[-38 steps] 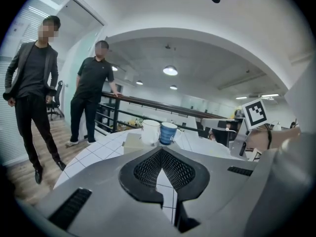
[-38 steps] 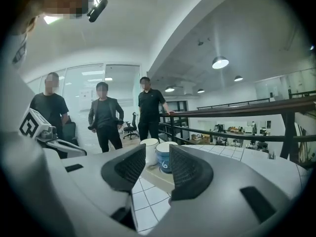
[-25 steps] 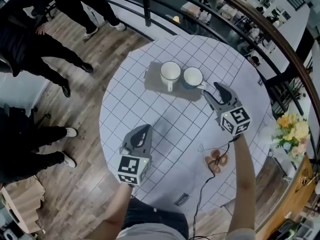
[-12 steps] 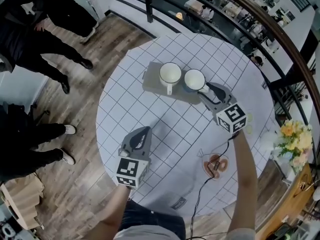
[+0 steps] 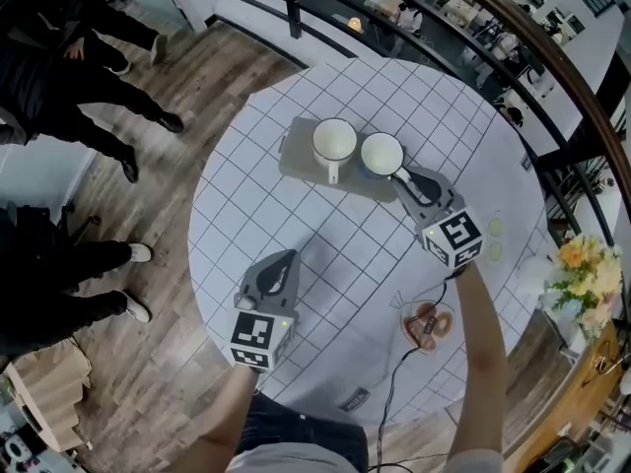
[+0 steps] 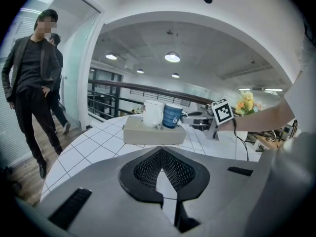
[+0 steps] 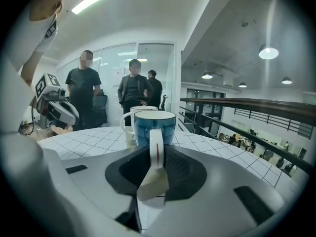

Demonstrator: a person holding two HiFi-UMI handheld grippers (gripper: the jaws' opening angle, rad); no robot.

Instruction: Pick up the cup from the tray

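A blue cup [image 5: 382, 153] and a white cup [image 5: 334, 141] stand side by side on a grey tray [image 5: 296, 158] at the far side of the round table. My right gripper [image 5: 402, 177] reaches the blue cup from the right. Its jaws have just been closing, and in the right gripper view the pads [image 7: 175, 164] sit against the cup's white handle [image 7: 156, 146], with the blue cup [image 7: 154, 125] upright just ahead. My left gripper [image 5: 284, 261] hovers shut and empty over the near table, pointing at the tray [image 6: 153, 135].
The checked round table [image 5: 266, 215] has a pretzel-like item [image 5: 426, 321] and a black cable near my right arm. Yellow flowers [image 5: 582, 262] stand at the right. People stand on the wooden floor [image 5: 59, 87] to the left. A railing curves behind the table.
My right gripper moved forward and down to the blue cup and its jaws closed around the handle. The left gripper barely moved.
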